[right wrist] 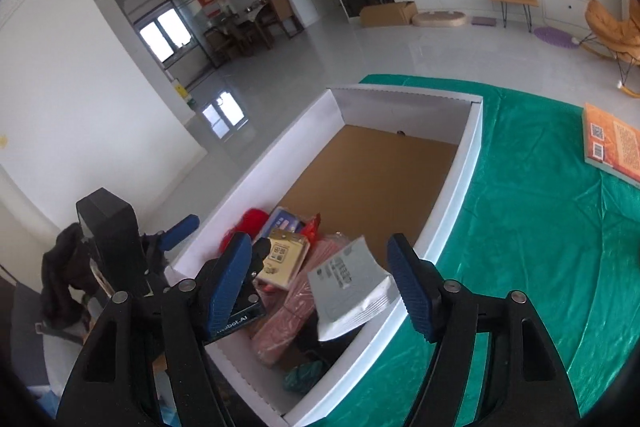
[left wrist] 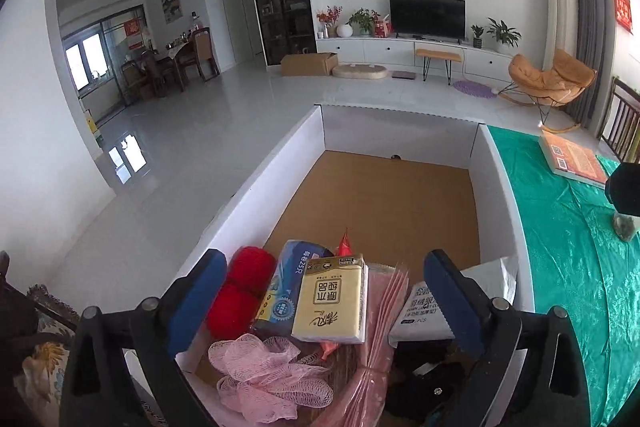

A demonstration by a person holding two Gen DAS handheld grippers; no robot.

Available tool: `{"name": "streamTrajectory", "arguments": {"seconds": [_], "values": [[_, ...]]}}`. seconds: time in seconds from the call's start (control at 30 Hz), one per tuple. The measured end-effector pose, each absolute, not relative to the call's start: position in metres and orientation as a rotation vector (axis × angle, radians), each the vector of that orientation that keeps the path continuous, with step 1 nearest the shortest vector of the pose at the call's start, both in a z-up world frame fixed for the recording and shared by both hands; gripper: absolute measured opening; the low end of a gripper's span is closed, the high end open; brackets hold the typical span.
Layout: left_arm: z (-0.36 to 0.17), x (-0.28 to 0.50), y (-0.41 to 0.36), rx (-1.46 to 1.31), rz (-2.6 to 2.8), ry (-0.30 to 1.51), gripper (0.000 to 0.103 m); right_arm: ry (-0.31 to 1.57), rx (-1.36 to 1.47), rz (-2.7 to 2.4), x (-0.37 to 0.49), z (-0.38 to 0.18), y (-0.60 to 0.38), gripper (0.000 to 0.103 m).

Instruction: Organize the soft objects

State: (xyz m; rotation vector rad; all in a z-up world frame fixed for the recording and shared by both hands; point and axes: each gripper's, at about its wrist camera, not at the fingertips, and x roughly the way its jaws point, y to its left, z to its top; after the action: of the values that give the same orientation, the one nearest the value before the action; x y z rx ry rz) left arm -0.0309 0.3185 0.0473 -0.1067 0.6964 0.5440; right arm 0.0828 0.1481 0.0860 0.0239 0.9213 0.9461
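Biggest risk I see is the grey-white packet [right wrist: 352,283]: it leans against the near right wall of the white box [right wrist: 460,187], one corner poking up over the rim, so a bump from either tool could tip it out onto the green cloth [right wrist: 540,227] on the worktop.

Both tools hover over the near end of the box. The left tool [left wrist: 320,291] is spread wide with nothing in it, and the right tool [right wrist: 320,283] is the same, wide apart and holding nothing, the packet just sitting in line between its fingers.

Everything is crammed into the near end of the box. Nearest is a pink mesh puff [left wrist: 264,375], a dark bundle [left wrist: 428,375] and pink wrapped packs [left wrist: 384,311]. Just behind those: a yellow tissue pack [left wrist: 332,299], a blue tissue pack [left wrist: 288,283] and two red yarn balls [left wrist: 240,287] by the left wall. An orange-red wrapper [left wrist: 345,245] sticks up behind the tissues.

Beyond that the brown floor of the box is bare to the far wall. An orange book [right wrist: 612,143] lies well to the right of the box.
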Motion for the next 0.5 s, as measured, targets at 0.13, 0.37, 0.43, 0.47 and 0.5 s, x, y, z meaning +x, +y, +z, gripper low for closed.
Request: {"name": "streamTrajectory", "arguments": {"seconds": [0.13, 0.37, 0.43, 0.47, 0.5], "values": [[0.054, -0.045, 0.313, -0.135, 0.567, 0.704, 0.099, 0.889, -0.032, 0.905, 0.072, 0.085, 0.151, 0.074], [0.059, -0.064, 0.296, -0.072, 0.6, 0.756, 0.099, 0.847, -0.161, 0.834, 0.048, 0.082, 0.163, 0.074], [0.059, -0.069, 0.302, -0.104, 0.61, 0.774, 0.099, 0.851, -0.203, 0.814, 0.043, 0.077, 0.166, 0.074], [0.059, -0.072, 0.305, -0.132, 0.612, 0.775, 0.099, 0.855, -0.22, 0.802, 0.038, 0.076, 0.167, 0.074], [0.058, -0.074, 0.307, -0.157, 0.609, 0.773, 0.099, 0.86, -0.234, 0.795, 0.036, 0.074, 0.168, 0.074]]}}
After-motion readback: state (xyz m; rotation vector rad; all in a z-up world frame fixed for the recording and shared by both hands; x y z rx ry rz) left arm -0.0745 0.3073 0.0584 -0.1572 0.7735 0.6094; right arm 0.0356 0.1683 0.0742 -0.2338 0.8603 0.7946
